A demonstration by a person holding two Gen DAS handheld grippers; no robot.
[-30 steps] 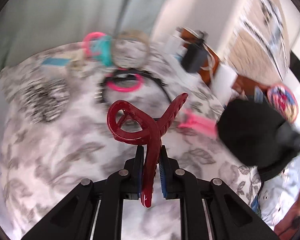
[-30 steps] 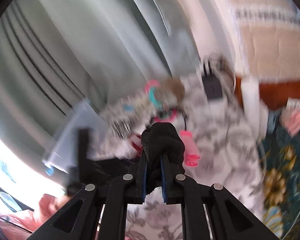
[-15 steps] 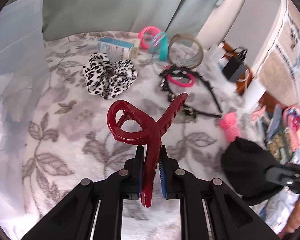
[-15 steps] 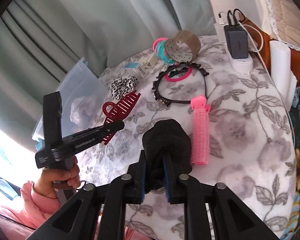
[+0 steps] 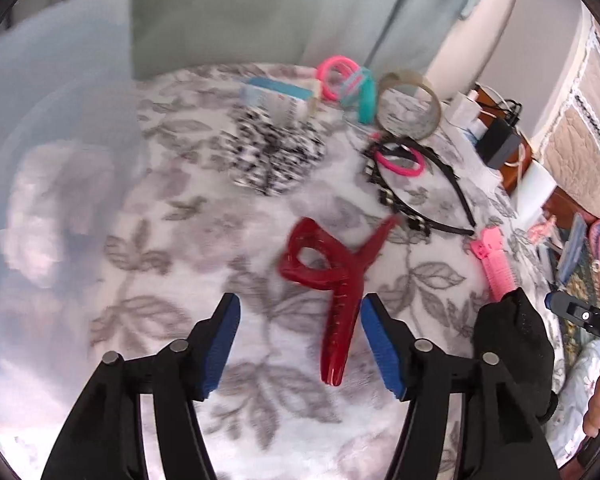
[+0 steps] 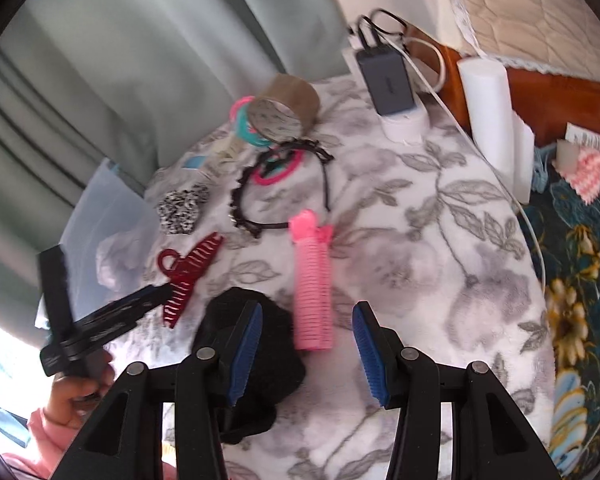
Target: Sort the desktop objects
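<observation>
Beside table, clear bin (image 6: 112,216), contents unclear

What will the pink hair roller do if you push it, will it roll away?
The pink hair roller is a ribbed cylinder lying on its side, so a sideways push would probably roll it, though the plush floral blanket should slow it. It looks hollow plastic, so likely light and fairly stiff. The clip at its top end may stop it rolling far.

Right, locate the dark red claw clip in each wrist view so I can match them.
Left wrist: red claw clip at centre, between the open left gripper fingers.
Right wrist: red claw clip at left, beyond the left gripper's tips.
Shared landmark: pink hair roller, right of the clip in both.
</observation>
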